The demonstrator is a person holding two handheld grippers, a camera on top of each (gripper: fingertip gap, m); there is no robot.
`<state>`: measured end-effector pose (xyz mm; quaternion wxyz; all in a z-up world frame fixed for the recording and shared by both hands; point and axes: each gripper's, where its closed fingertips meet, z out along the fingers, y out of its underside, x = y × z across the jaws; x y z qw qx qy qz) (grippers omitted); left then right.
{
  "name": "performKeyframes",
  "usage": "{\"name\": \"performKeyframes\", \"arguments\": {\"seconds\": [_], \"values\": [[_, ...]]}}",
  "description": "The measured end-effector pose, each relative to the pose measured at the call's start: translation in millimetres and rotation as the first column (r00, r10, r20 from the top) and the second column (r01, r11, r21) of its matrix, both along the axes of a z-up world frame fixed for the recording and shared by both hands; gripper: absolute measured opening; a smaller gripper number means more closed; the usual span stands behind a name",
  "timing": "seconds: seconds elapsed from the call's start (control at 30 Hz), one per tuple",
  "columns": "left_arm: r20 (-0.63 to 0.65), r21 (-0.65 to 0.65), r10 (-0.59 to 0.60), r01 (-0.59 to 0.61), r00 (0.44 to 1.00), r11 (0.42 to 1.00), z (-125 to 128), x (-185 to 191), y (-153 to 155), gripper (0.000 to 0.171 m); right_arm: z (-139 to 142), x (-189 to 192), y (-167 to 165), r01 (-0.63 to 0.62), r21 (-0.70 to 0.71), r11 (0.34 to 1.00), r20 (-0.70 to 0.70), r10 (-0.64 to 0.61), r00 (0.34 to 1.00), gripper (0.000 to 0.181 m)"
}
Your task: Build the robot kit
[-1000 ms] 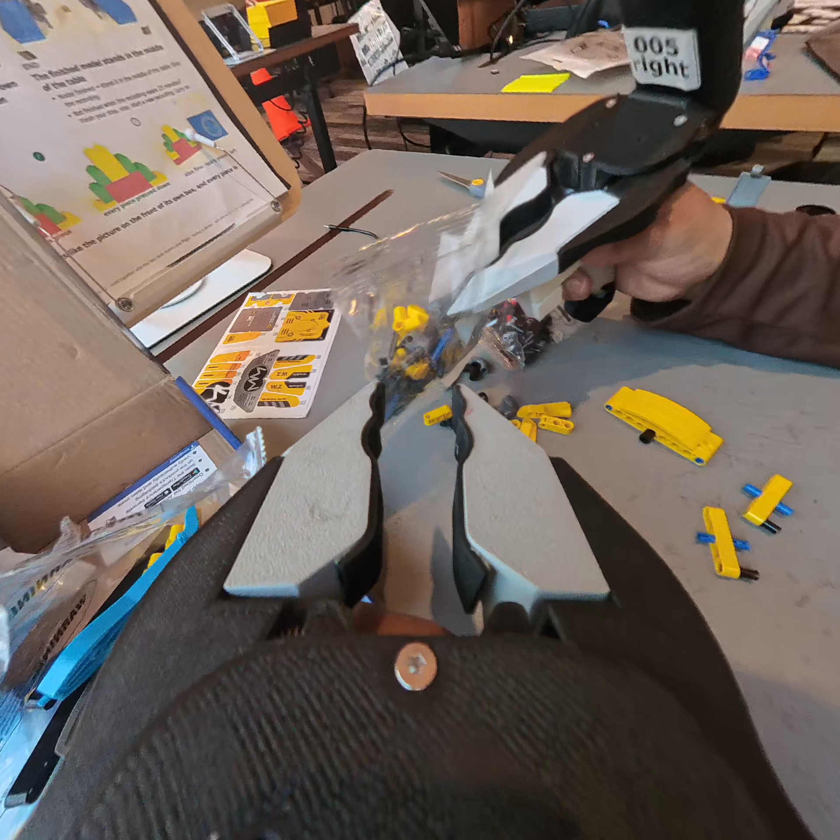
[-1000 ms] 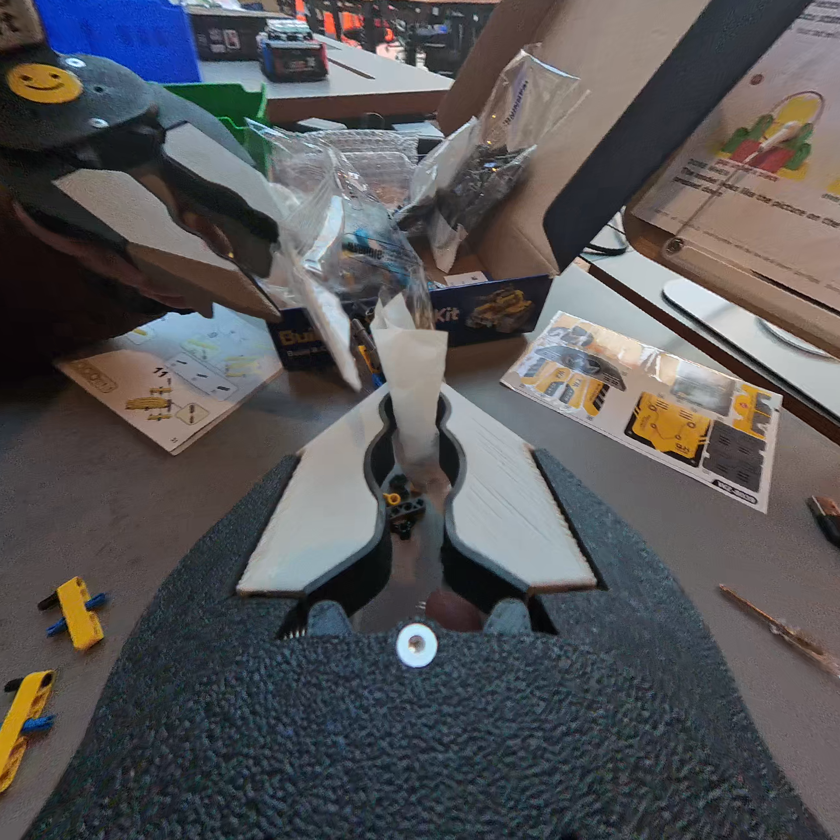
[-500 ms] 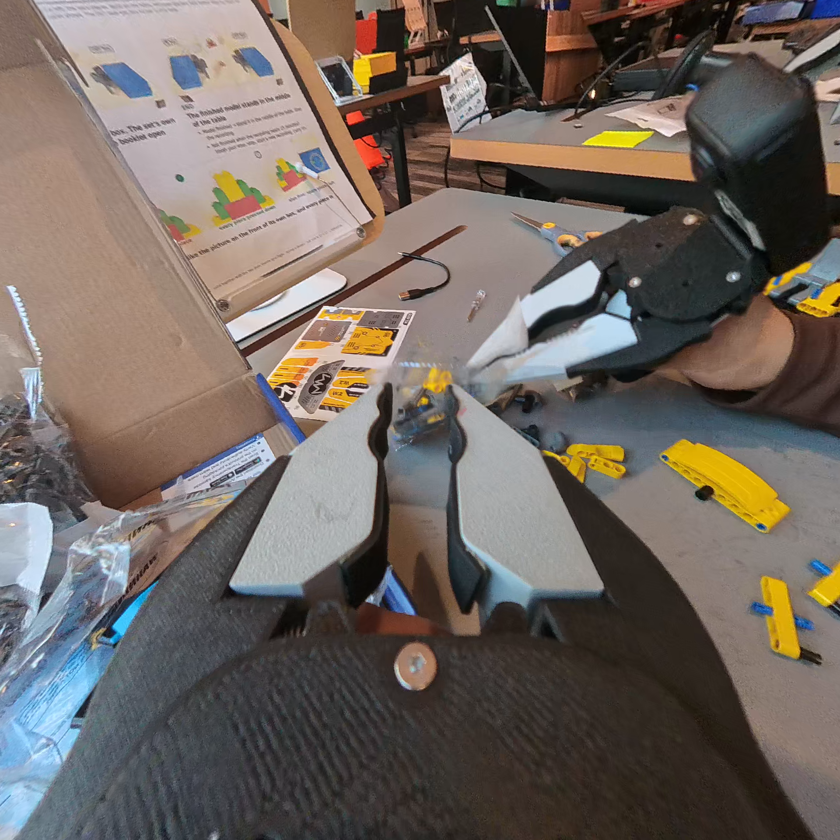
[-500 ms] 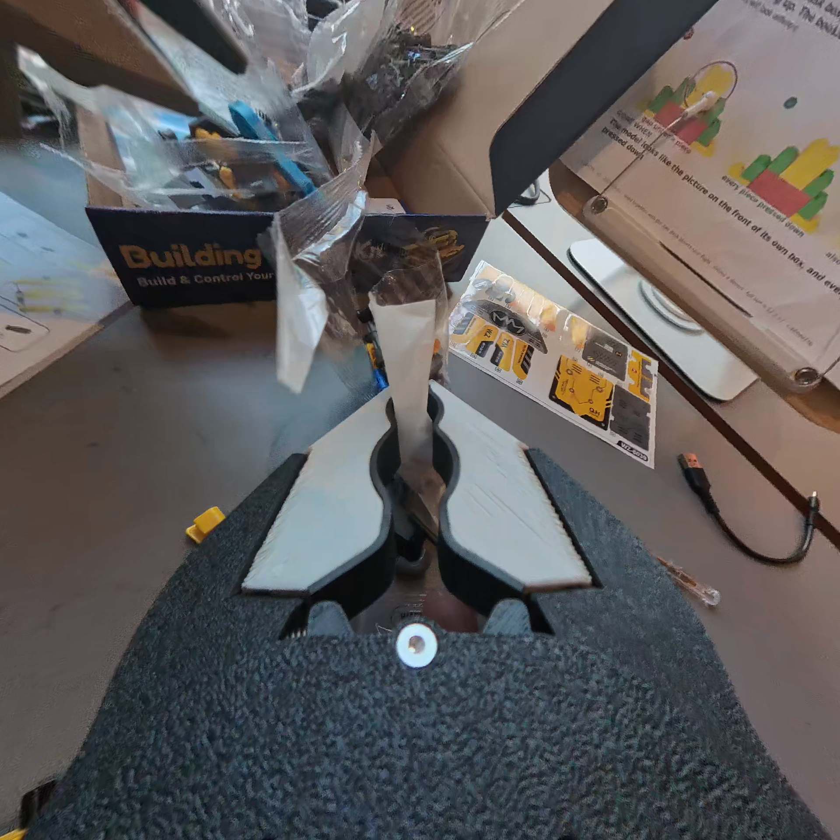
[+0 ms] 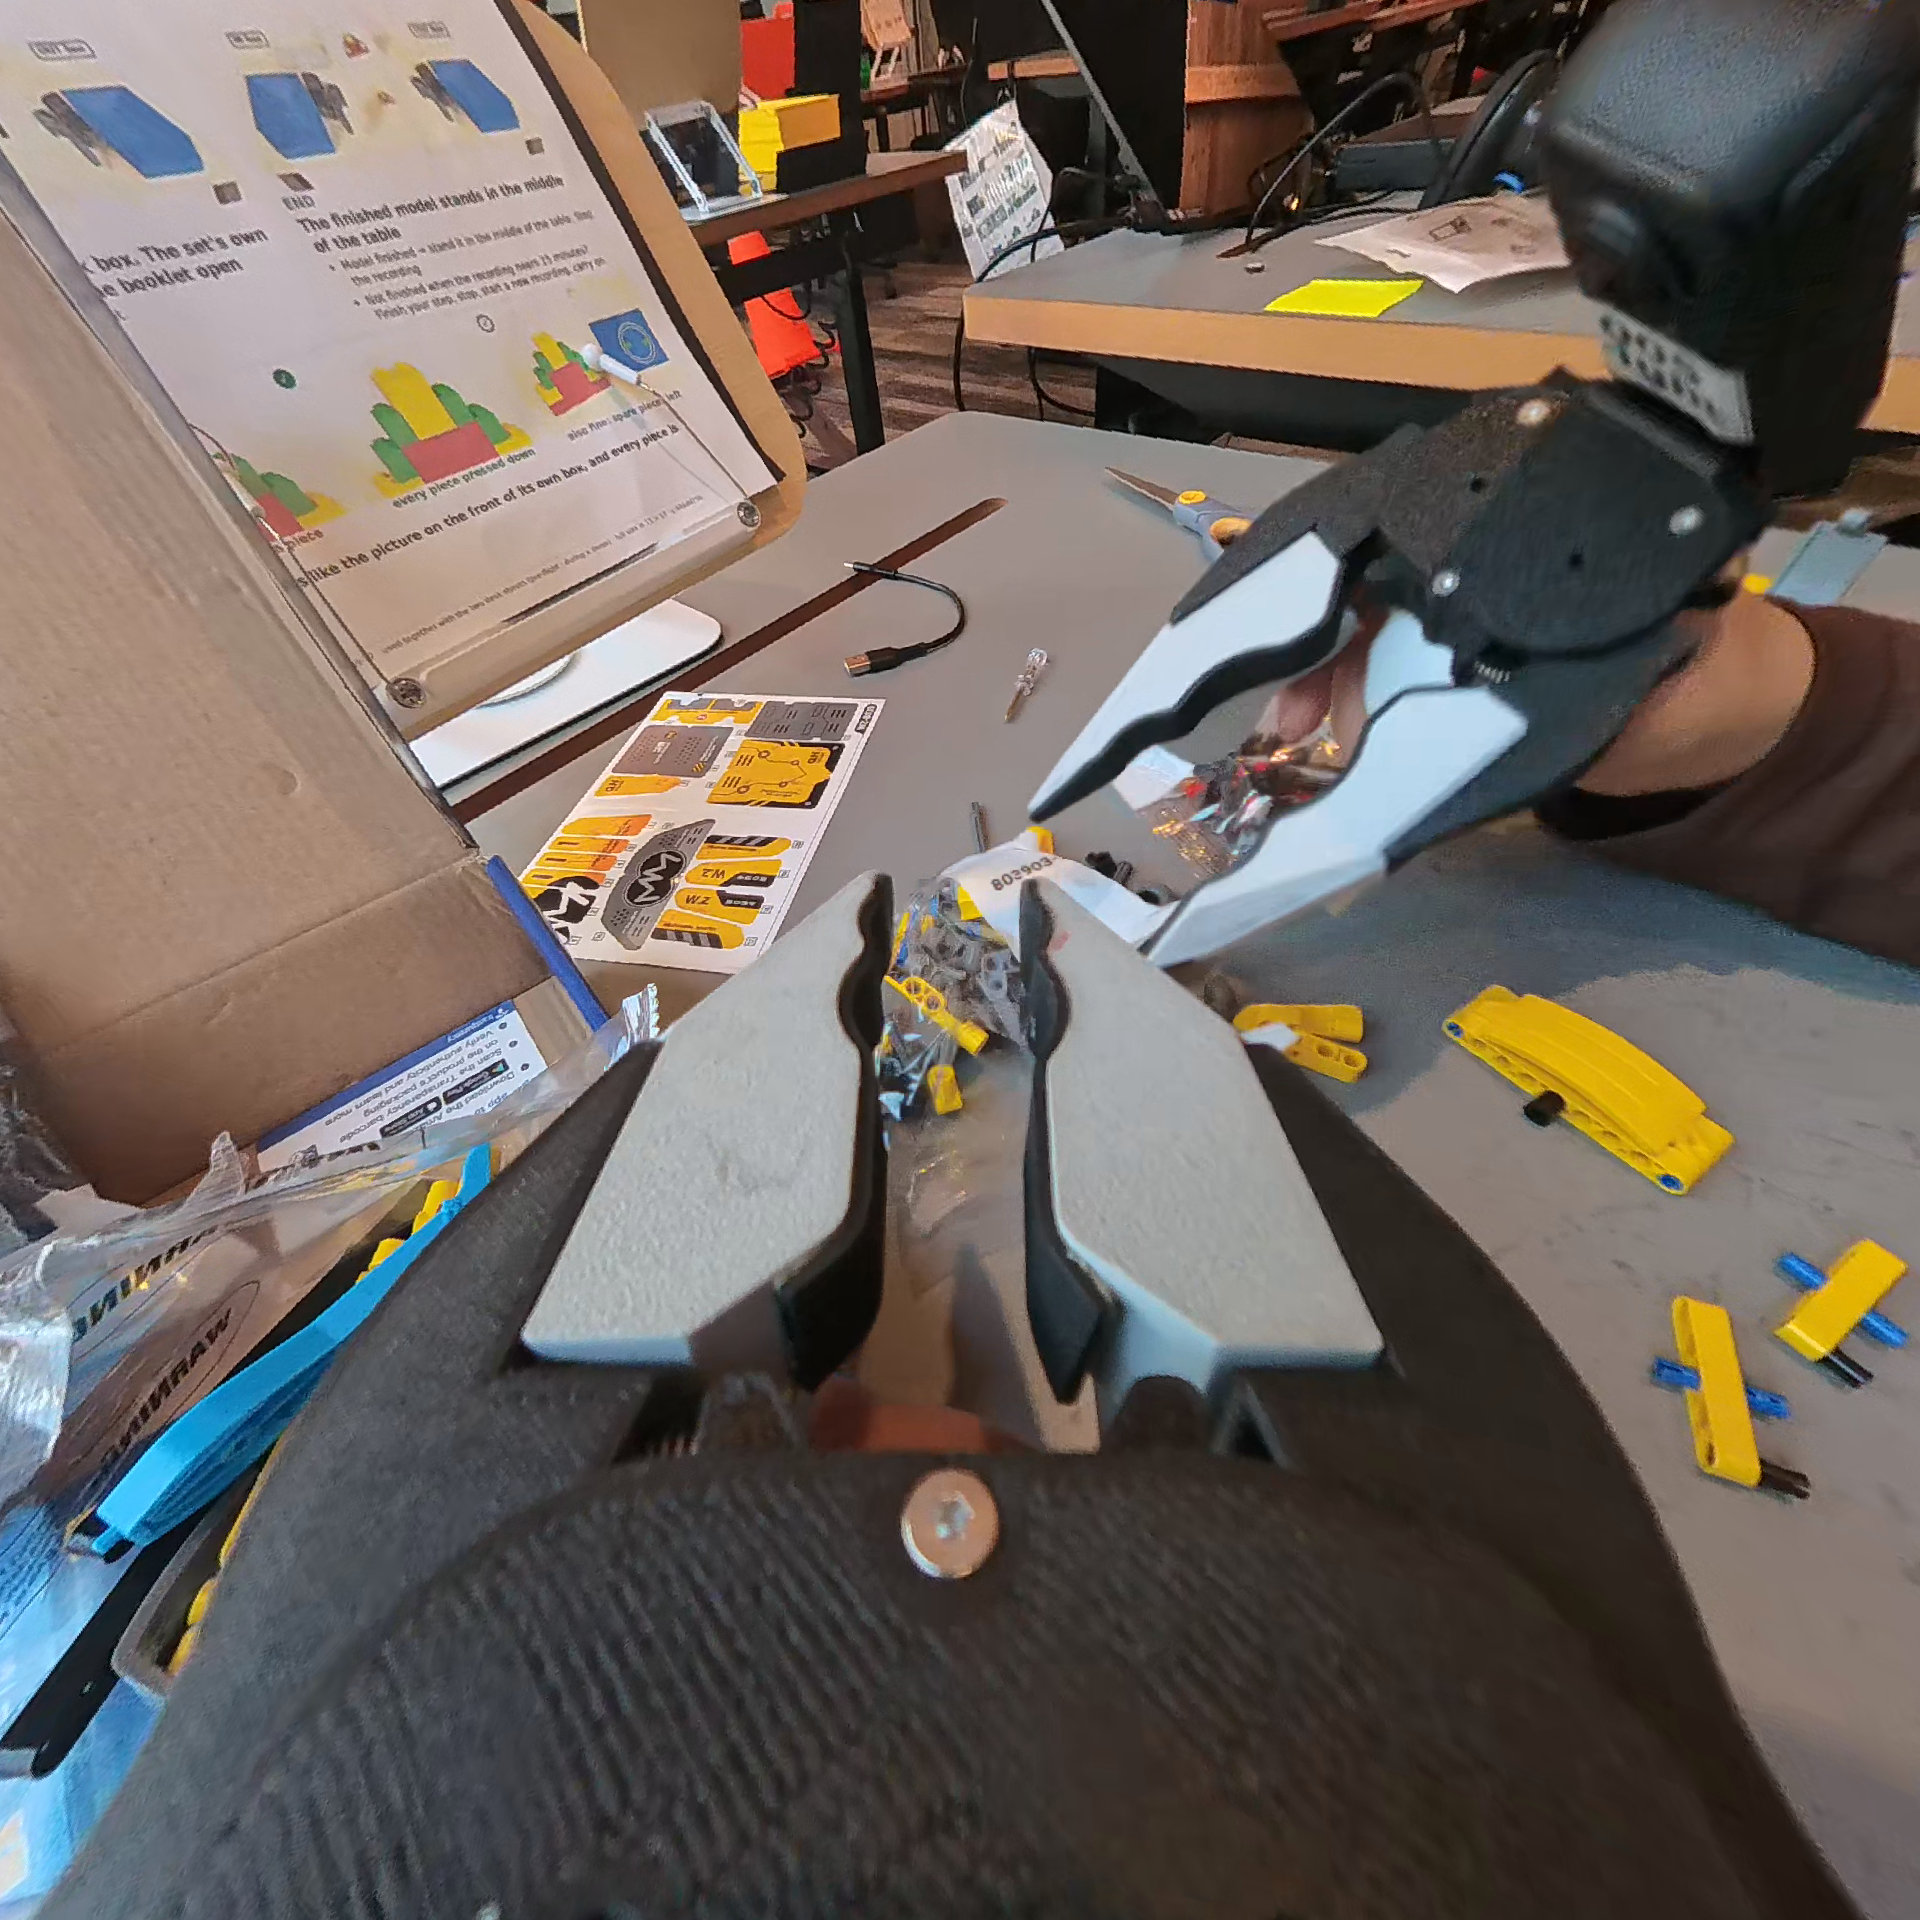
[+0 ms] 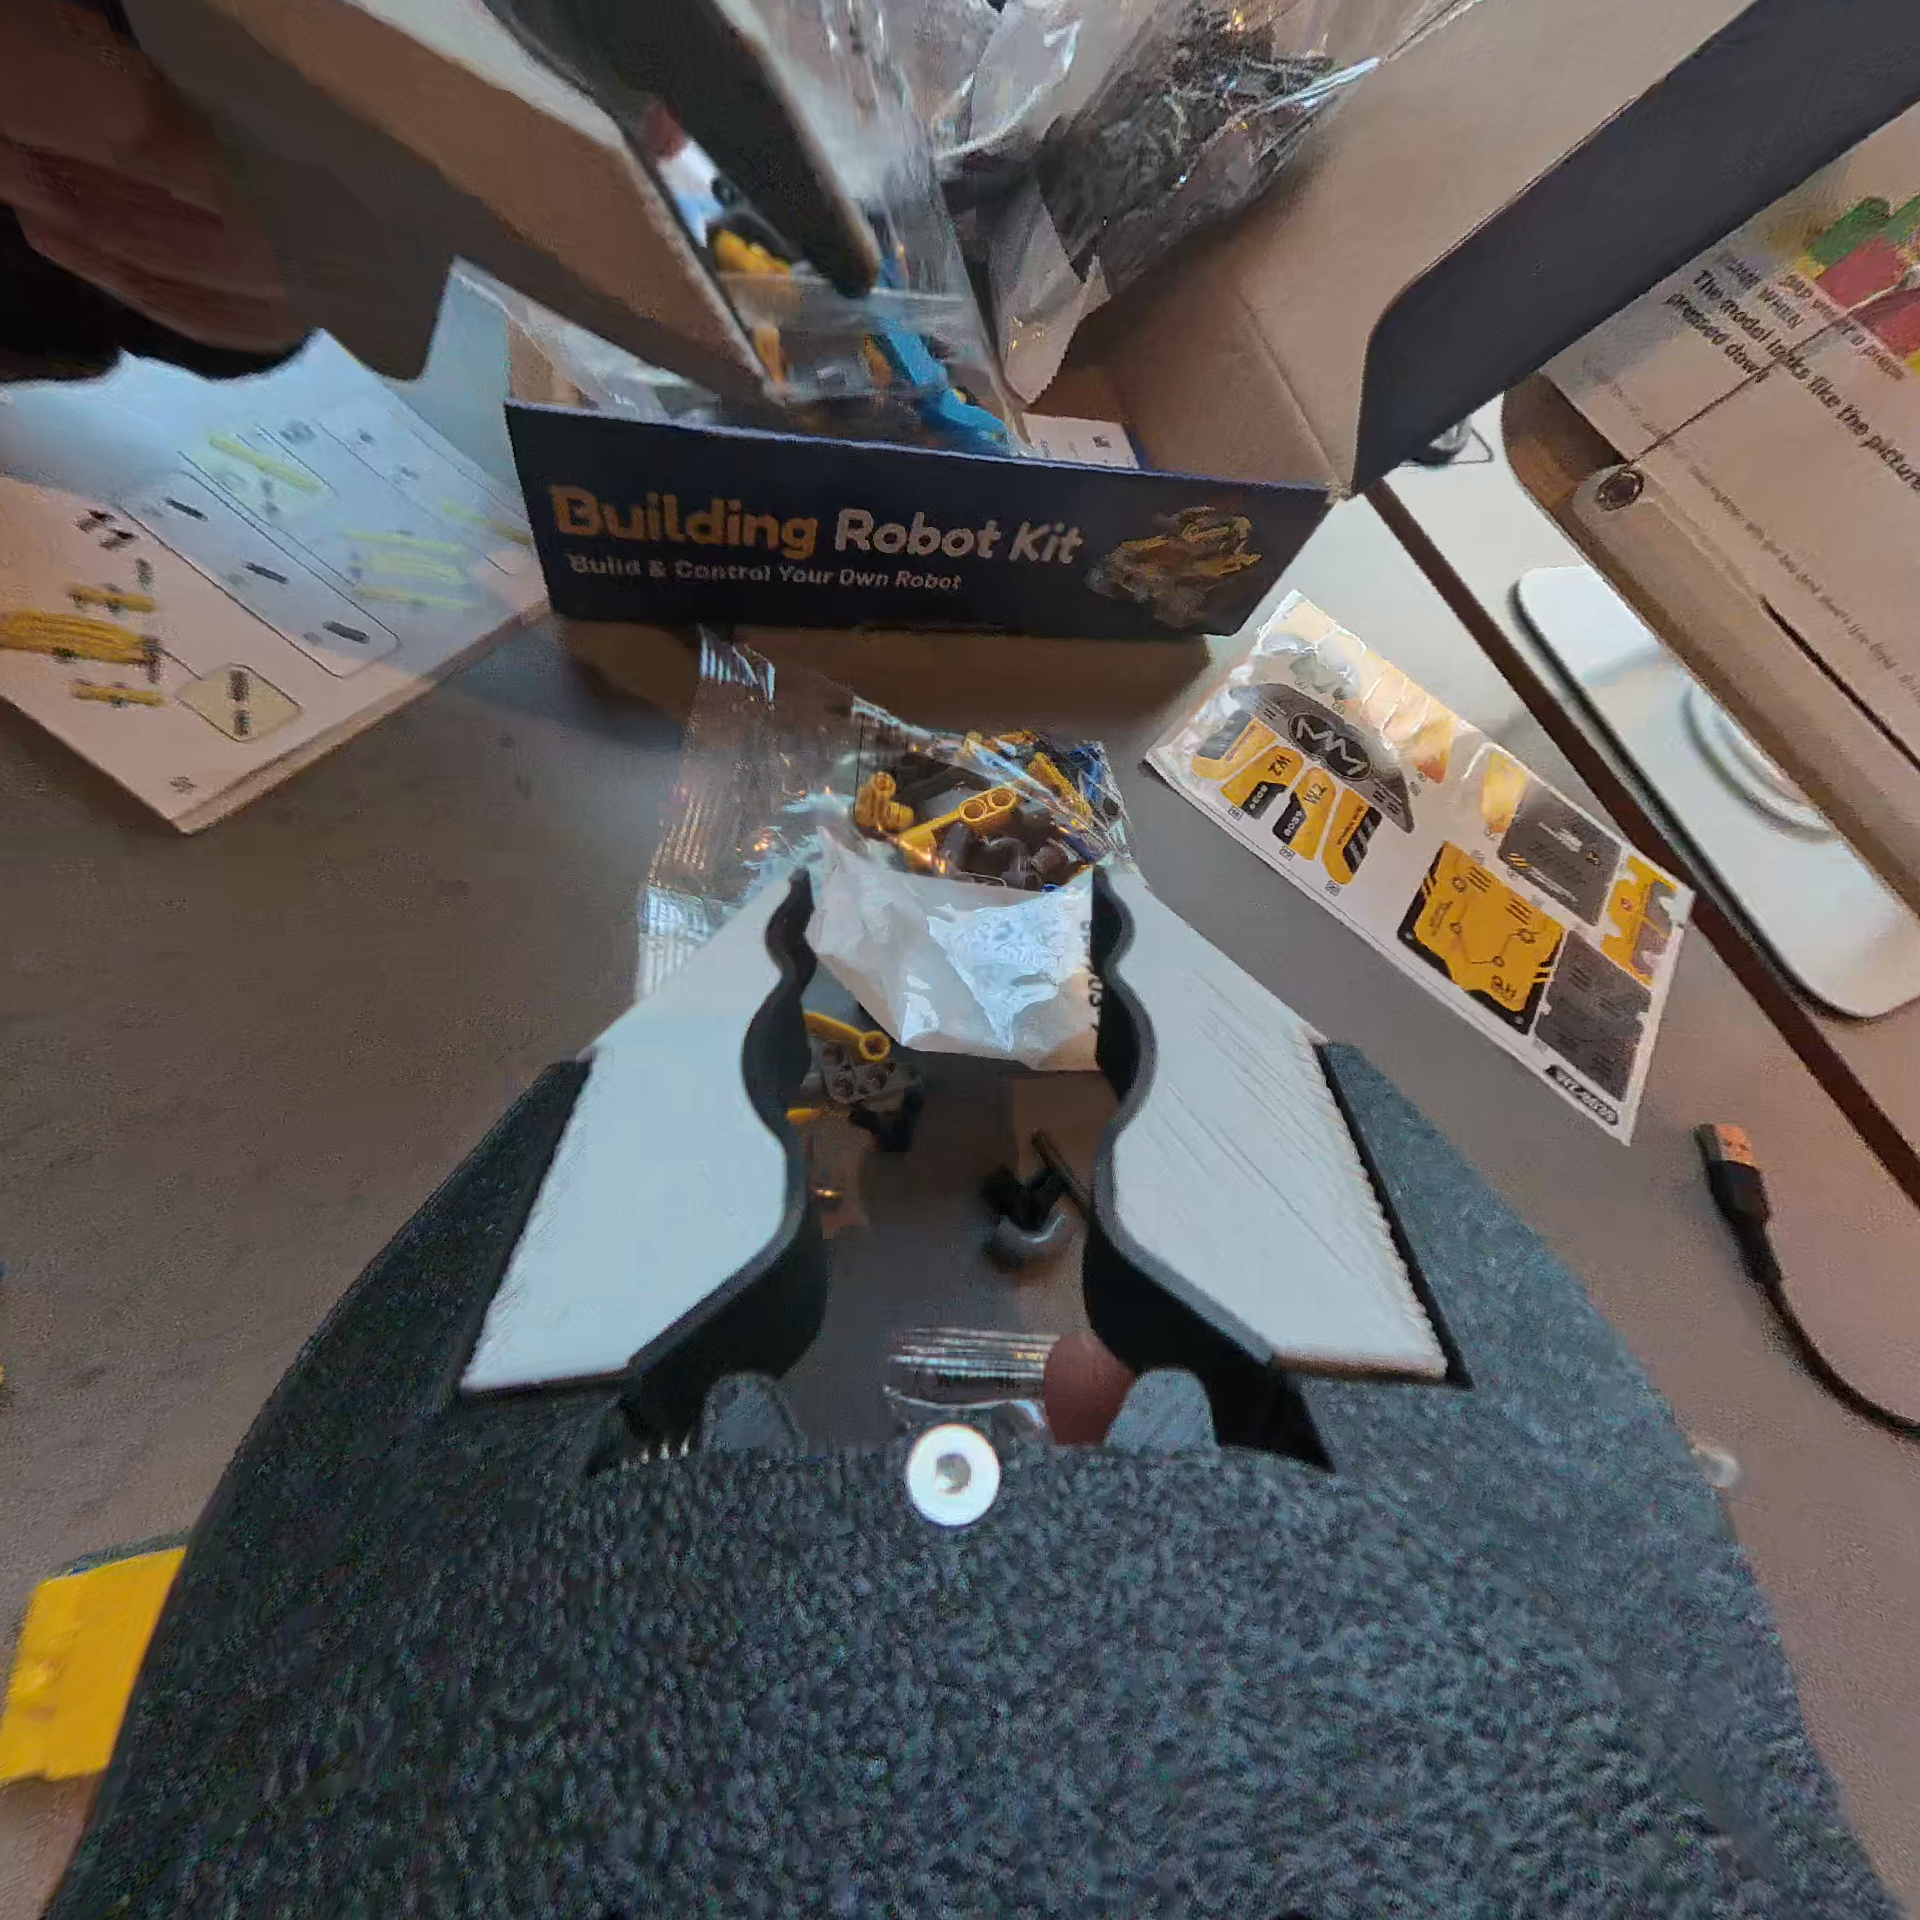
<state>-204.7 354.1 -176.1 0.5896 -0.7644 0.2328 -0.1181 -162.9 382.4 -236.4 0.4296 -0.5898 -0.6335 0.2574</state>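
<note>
My left gripper (image 5: 956, 914) has its jaws apart around the clear parts bag (image 5: 940, 997), not clamping it. At two o'clock my right gripper (image 5: 1101, 873) gapes wide, so the bag rests slack on the grey table (image 5: 1558, 935). At eleven o'clock lies the sticker sheet (image 5: 707, 821).

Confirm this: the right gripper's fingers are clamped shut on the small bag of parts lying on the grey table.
Not quite. The right gripper has its fingers spread open, the bag of parts lying loose between them on the grey table, as the right wrist view shows.
</note>
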Motion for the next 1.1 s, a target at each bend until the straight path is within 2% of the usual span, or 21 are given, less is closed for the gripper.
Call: {"name": "performKeyframes", "arguments": {"seconds": [0.13,0.2,0.27,0.33,0.4,0.53,0.67,0.77,0.8,0.9,1.0,1.1], "values": [[0.009,0.0,0.0,0.0,1.0,1.0,-0.3,-1.3,0.7,0.021,26.5,23.6,11.7,0.037,-0.143,0.989,-0.116,-0.053,0.992,0.052],[0.009,-0.007,0.006,-0.006,1.0,1.0,-2.1,-2.1,1.8,0.021,33.6,41.8,16.3,0.084,-0.21,0.974,-0.106,-0.108,0.988,0.051],[0.01,-0.013,0.003,-0.003,1.0,1.0,-3.6,-1.2,2.0,0.021,35.5,68.0,22.7,0.188,-0.22,0.957,-0.05,-0.204,0.978,0.05],[0.005,-0.019,-0.007,0.007,1.0,1.0,-5.5,1.8,1.1,0.021,34.0,102.0,26.1,0.311,-0.19,0.931,0.019,-0.313,0.95,0.05],[-0.001,-0.022,-0.02,0.02,1.0,1.0,-6.9,6.4,-0.4,0.021,27.0,138.2,27.0,0.44,-0.19,0.877,0.078,-0.433,0.898,0.05],[-0.013,-0.033,-0.059,0.059,0.998,0.998,-12.3,20.1,-4.1,0.021,0.5,176.0,7.5,0.542,-0.345,0.766,0.126,-0.534,0.836,0.053],[-0.043,-0.051,-0.124,0.121,0.991,0.991,-23.8,38.2,-9.7,0.022,-24.7,178.1,-1.4,0.534,-0.498,0.683,0.14,-0.545,0.827,0.055],[-0.086,-0.058,-0.179,0.174,0.98,0.983,-34.2,56.7,-16.3,0.024,-32.1,166.9,0.9,0.488,-0.575,0.657,0.122,-0.522,0.844,0.052],[-0.099,-0.059,-0.195,0.19,0.976,0.98,-37.3,64.0,-18.8,0.025,-33.8,162.8,1.4,0.473,-0.587,0.657,0.121,-0.506,0.854,0.045],[-0.138,-0.02,-0.184,0.183,0.973,0.983,-40.5,82.2,-21.6,0.042,-32.9,149.5,-2.6,0.416,-0.623,0.662,0.119,-0.446,0.887,0.0],[-0.215,0.011,-0.195,0.202,0.957,0.979,-46.3,99.2,-28.7,0.043,-21.0,136.6,-10.2,0.37,-0.647,0.667,0.104,-0.403,0.909,0.0],[-0.291,0.019,-0.218,0.233,0.932,0.972,-51.1,107.6,-36.5,0.041,-27.2,140.0,-0.2,0.455,-0.54,0.708,0.159,-0.445,0.882,0.0]]}}
